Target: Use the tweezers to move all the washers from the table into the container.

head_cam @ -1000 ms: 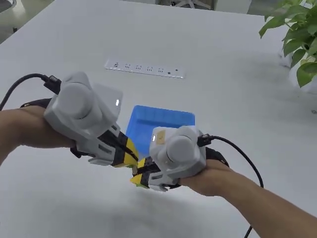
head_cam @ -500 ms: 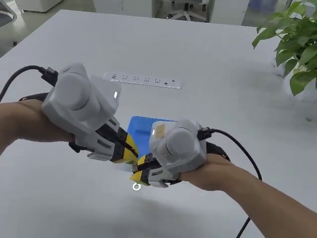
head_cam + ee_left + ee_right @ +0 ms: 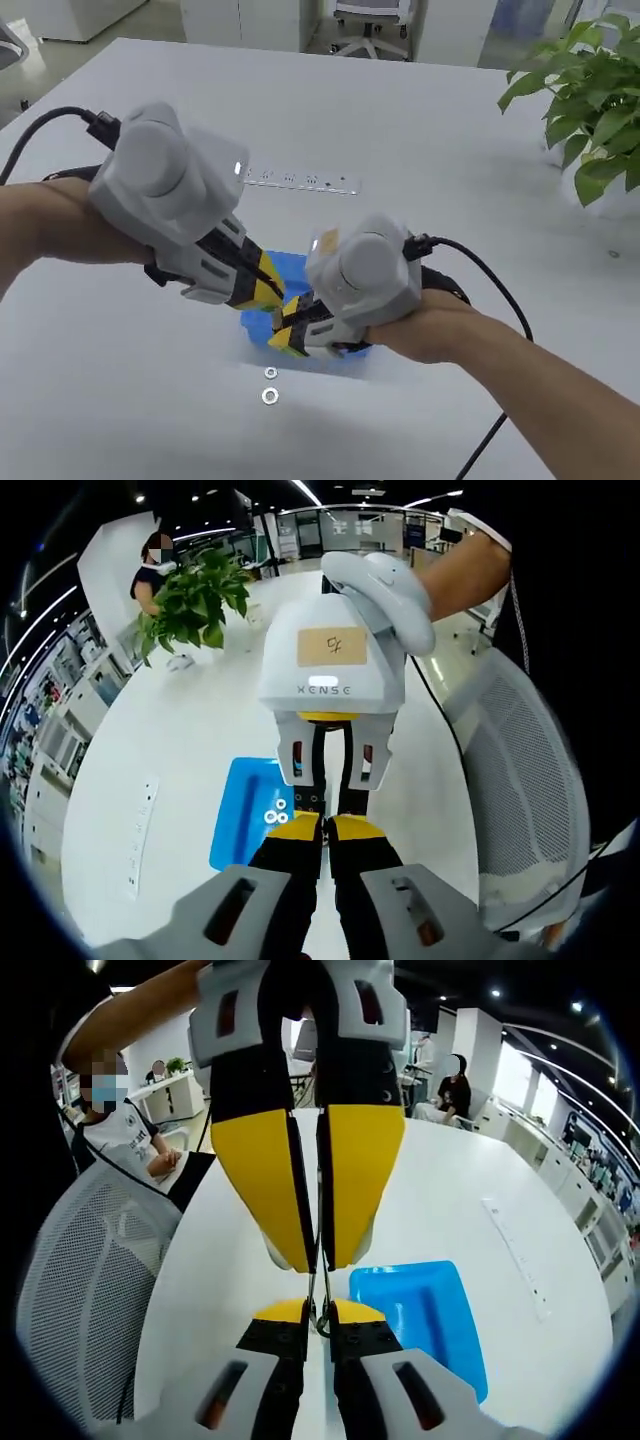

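My left gripper (image 3: 270, 292) and right gripper (image 3: 285, 338) meet tip to tip above the near edge of the blue container (image 3: 256, 328). In the right gripper view, thin metal tweezers (image 3: 317, 1295) run from my right gripper (image 3: 318, 1312) up between the yellow pads of the left gripper (image 3: 318, 1258); both look shut on them. Two washers (image 3: 270, 373) (image 3: 270, 396) lie on the white table just in front of the container. The left gripper view has small washers (image 3: 277, 814) at the edge of the container (image 3: 238, 820), beside the right gripper (image 3: 328, 802).
A white power strip (image 3: 300, 181) lies behind the container. A potted plant (image 3: 585, 90) stands at the table's far right. Black cables trail from both grippers. A mesh chair (image 3: 520, 770) stands by the table's near side.
The head camera has tilted, shifting the whole picture. The grippers stay tip to tip and now cover more of the container. Two washers have come into sight below the right gripper.
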A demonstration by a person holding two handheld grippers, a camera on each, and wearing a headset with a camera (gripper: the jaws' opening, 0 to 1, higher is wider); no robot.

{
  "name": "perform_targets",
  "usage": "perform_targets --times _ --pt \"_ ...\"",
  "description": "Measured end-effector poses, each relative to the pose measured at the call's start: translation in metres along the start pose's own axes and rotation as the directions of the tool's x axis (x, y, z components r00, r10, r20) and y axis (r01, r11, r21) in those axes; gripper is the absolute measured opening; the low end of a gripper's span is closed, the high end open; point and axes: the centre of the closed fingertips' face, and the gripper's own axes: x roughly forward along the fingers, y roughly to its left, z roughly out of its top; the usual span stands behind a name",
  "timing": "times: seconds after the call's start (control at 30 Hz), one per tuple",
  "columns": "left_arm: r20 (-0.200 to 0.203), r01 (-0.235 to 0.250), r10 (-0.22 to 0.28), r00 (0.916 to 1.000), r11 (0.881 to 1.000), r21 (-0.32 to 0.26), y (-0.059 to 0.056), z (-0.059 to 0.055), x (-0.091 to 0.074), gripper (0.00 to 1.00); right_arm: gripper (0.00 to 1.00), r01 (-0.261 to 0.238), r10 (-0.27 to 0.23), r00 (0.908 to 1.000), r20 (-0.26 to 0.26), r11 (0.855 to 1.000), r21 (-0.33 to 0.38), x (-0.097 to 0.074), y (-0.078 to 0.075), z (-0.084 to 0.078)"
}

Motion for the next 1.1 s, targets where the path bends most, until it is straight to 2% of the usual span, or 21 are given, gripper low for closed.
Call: perform_targets --times 0.47,0.7,1.1 --pt "0.006 -0.009 0.009 0.9999 1.000 0.015 0.029 0.002 0.007 0.06 0.09 0.028 -0.028 0.9996 0.002 1.000 0.009 -0.003 -0.032 -0.006" --pt "0.008 -0.007 0.007 0.9999 1.000 0.015 0.042 -0.004 0.016 0.06 0.09 0.029 -0.029 0.9996 0.003 0.999 0.016 0.001 -0.044 -0.014" --pt "0.000 0.012 -0.012 0.9999 1.000 0.005 0.057 -0.016 0.036 0.06 0.09 0.016 -0.016 0.9999 0.002 0.999 0.046 0.013 -0.057 -0.032"
